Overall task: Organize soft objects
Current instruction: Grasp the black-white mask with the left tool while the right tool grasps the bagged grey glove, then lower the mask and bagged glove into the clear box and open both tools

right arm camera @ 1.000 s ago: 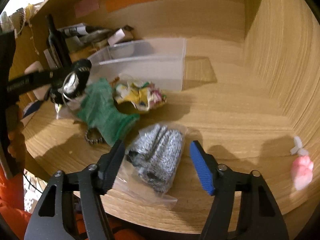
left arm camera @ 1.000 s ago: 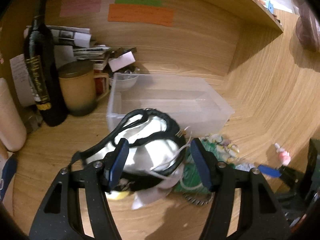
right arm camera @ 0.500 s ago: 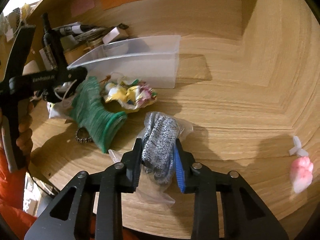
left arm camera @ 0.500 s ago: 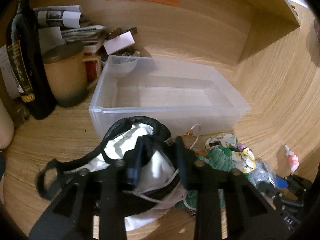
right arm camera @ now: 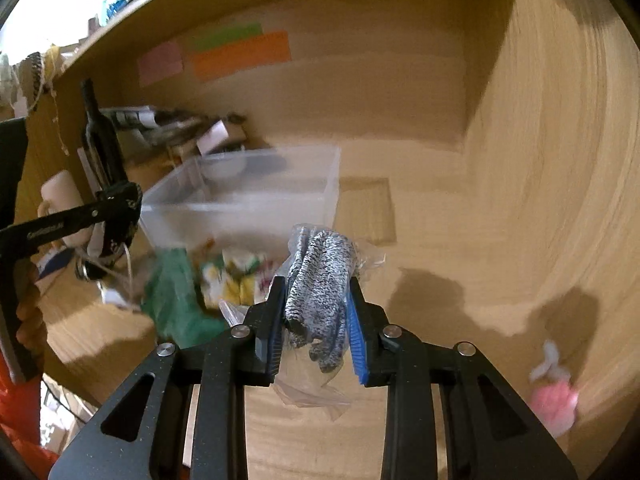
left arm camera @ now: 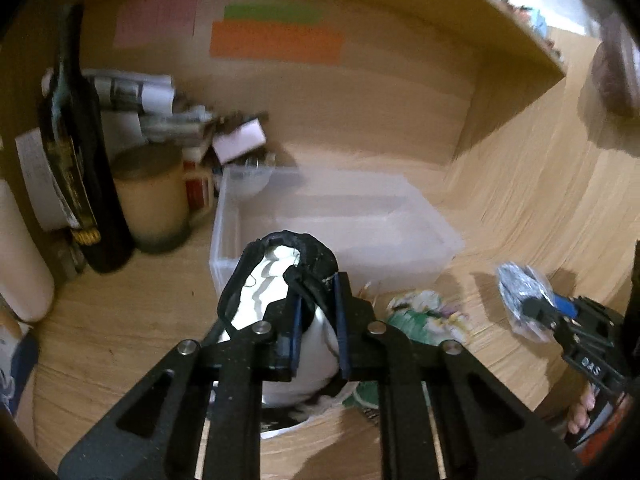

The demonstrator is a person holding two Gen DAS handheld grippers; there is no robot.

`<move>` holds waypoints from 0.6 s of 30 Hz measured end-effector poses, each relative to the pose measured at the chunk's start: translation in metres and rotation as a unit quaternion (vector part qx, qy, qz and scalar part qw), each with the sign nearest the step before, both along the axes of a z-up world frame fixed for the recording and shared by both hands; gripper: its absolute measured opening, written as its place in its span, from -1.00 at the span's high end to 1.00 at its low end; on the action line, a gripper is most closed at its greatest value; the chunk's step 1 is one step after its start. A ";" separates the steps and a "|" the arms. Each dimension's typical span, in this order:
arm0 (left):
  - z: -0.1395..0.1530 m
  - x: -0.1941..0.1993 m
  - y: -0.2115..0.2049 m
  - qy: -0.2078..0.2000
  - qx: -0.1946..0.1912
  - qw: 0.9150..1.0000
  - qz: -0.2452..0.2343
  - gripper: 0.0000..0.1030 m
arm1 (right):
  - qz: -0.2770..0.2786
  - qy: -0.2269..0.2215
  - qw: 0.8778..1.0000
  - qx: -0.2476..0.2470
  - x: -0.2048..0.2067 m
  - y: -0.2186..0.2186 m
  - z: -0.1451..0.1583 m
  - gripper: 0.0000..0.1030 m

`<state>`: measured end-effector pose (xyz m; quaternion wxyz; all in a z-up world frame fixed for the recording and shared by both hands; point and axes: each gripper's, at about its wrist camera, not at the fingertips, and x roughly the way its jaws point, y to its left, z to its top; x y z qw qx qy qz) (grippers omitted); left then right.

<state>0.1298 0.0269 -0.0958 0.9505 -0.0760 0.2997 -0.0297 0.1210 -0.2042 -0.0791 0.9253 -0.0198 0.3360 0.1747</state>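
Observation:
My left gripper (left arm camera: pixel 318 292) is closing its jaws, and its pads press a black-rimmed white cloth pouch (left arm camera: pixel 276 280) that hangs above the desk, just before the clear plastic bin (left arm camera: pixel 400 216). The right gripper (right arm camera: pixel 316 296) is shut on grey speckled gloves in a clear plastic bag (right arm camera: pixel 324 264), held off the wood. In the right wrist view a green knit piece (right arm camera: pixel 176 300) and a floral cloth (right arm camera: pixel 236 280) lie on the desk in front of the bin (right arm camera: pixel 256 204). The left gripper (right arm camera: pixel 120 204) shows at that view's left with the pouch dangling.
A dark bottle (left arm camera: pixel 76 160), a tan mug (left arm camera: pixel 152 200) and stacked papers (left arm camera: pixel 160 112) crowd the back left corner. A small pink toy (right arm camera: pixel 554 400) lies at the right. Wooden walls close the alcove behind and to the right.
Both grippers went from open around their items to closed on them. The pouch and the bagged gloves have risen off the desk.

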 end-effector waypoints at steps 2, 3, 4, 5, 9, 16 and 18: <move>0.008 -0.002 0.001 -0.011 0.004 1.000 0.001 0.73 | 0.005 -0.016 1.000 0.005 0.004 0.003 0.009 0.51; 0.013 -0.002 0.002 -0.016 0.005 1.000 0.003 0.73 | 0.007 -0.024 1.000 0.008 0.006 0.005 0.012 0.51; 0.017 -0.002 0.003 -0.021 0.007 1.000 0.004 0.73 | 0.009 -0.031 0.999 0.010 0.008 0.007 0.017 0.51; 0.022 -0.002 0.004 -0.026 0.008 1.000 0.004 0.73 | 0.012 -0.038 0.999 0.013 0.010 0.009 0.020 0.51; 0.038 0.003 0.008 -0.041 0.011 0.999 0.006 0.73 | 0.023 -0.060 0.998 0.023 0.018 0.018 0.035 0.51; 0.060 0.024 0.014 -0.052 -0.004 0.999 -0.009 0.73 | 0.043 -0.078 0.996 0.022 0.043 0.042 0.053 0.51; 0.064 0.033 0.014 -0.057 -0.005 0.998 -0.010 0.73 | 0.048 -0.077 0.996 0.023 0.051 0.047 0.054 0.51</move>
